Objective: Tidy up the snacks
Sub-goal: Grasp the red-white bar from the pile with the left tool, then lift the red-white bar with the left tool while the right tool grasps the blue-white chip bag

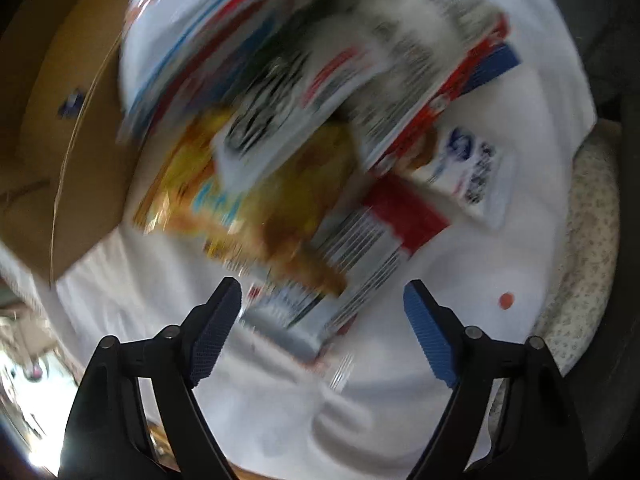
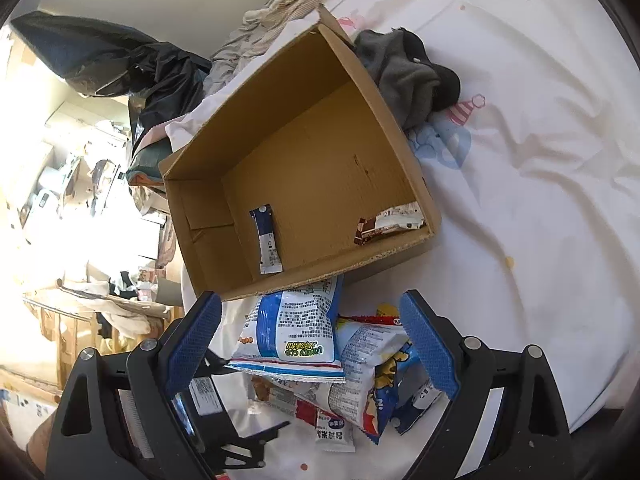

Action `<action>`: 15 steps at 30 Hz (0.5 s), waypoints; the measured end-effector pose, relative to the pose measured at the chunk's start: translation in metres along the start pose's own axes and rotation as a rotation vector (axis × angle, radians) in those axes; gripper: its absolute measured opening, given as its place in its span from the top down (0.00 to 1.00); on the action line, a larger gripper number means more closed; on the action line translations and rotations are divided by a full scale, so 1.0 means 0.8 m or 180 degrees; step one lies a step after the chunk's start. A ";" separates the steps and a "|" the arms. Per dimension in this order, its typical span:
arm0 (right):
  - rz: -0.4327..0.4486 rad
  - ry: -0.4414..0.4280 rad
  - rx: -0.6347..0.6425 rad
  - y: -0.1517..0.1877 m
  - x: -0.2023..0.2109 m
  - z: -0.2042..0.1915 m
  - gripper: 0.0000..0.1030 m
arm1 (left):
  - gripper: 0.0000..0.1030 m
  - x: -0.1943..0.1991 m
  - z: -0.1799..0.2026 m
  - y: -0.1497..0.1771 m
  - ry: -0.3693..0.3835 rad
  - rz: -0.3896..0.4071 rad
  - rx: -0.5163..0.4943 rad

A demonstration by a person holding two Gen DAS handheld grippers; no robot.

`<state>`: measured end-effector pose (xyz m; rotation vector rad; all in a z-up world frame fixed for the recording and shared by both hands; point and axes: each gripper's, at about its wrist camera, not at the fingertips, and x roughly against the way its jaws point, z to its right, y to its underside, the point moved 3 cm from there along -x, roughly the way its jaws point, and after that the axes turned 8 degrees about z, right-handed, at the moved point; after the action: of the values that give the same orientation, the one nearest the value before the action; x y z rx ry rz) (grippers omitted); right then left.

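A pile of snack packets lies on a white sheet. In the blurred left wrist view I see a yellow-orange bag (image 1: 256, 200), red-and-white packets (image 1: 384, 224) and a large white-blue bag (image 1: 248, 40). My left gripper (image 1: 322, 300) is open just above the pile's near edge. In the right wrist view an open cardboard box (image 2: 320, 152) holds a blue-white bar (image 2: 266, 238) and a brown-white bar (image 2: 388, 224). A blue-white bag (image 2: 296, 328) tops the pile in front of it. My right gripper (image 2: 310, 336) is open above that bag. The left gripper (image 2: 224, 424) shows at the bottom left.
The box also shows at the left of the left wrist view (image 1: 60, 152). A grey-black garment (image 2: 408, 76) lies behind the box. Dark bags and clothes (image 2: 152, 76) are heaped at the far left. The white sheet (image 2: 540, 200) stretches to the right.
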<state>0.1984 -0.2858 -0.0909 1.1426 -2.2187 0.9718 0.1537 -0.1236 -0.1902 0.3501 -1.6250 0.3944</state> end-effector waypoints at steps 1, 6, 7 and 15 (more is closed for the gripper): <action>-0.0016 -0.0006 -0.0015 0.000 -0.001 0.001 0.10 | 0.24 0.000 0.003 -0.004 0.0015 0.0021 -0.0029; -0.0037 0.0003 -0.0051 -0.001 -0.005 0.003 0.10 | 0.56 -0.010 0.013 -0.014 -0.0083 -0.0043 -0.0207; -0.0046 -0.0001 -0.0055 -0.001 -0.006 0.004 0.10 | 0.68 -0.006 0.012 -0.015 -0.0094 -0.0017 -0.0191; -0.0058 -0.0029 -0.0042 0.000 -0.007 -0.001 0.10 | 0.74 0.024 0.017 0.025 0.0136 -0.0105 -0.0038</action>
<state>0.2019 -0.2822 -0.0941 1.1616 -2.2147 0.9452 0.1308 -0.1121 -0.1729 0.3569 -1.5773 0.3649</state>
